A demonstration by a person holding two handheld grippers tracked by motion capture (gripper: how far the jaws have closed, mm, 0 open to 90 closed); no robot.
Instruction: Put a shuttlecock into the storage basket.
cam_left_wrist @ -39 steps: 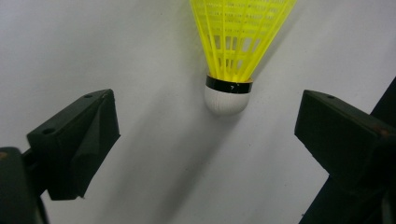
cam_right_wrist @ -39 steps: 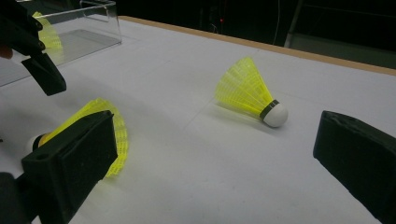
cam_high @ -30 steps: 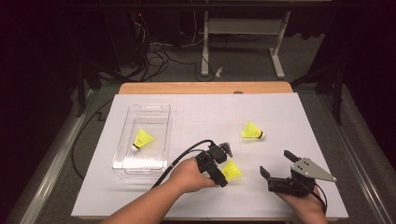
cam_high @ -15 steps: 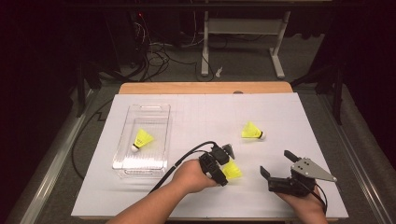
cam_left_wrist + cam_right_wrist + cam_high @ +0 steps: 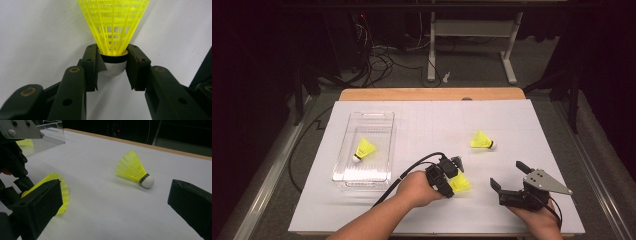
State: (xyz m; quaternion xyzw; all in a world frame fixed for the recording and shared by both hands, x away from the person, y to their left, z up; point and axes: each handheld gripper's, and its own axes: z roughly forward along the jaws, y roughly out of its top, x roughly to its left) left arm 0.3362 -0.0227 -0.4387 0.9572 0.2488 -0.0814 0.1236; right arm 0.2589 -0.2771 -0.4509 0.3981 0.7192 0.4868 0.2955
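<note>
the left hand-held gripper [image 5: 113, 63] is closing on a yellow shuttlecock [image 5: 113, 27], and its jaws have just been drawing in: the two pads are now sitting on either side of the white cork [image 5: 113, 69], at the dark band where the skirt begins. the left pad seems to be touching, the right looks just at the band, so the grasp is probably only now becoming firm. the skirt is pointing straight away from the jaws, lying on the white tabletop [image 5: 422, 125].

to do this step well, the squeeze should be staying on the cork and band rather than sliding onto the skirt, which is a thin lattice and would likely crush or spring out. it is worth waiting until both pads are pressing evenly before lifting, since the rounded cork could squirt forward from a lopsided pinch. lifting straight up first should be keeping the skirt from dragging.

off to the left gripper's far left, well apart, the clear tray [image 5: 384, 117] is already holding one shuttlecock [image 5: 363, 149], so that is probably where this one is going; the carry should be clearing the tray wall before lowering.

the right hand-held gripper [image 5: 508, 176] is resting with jaws spread wide and nothing between them, near the left one. beyond it, a third shuttlecock [image 5: 133, 171] is lying on its side, apart from both grippers.
</note>
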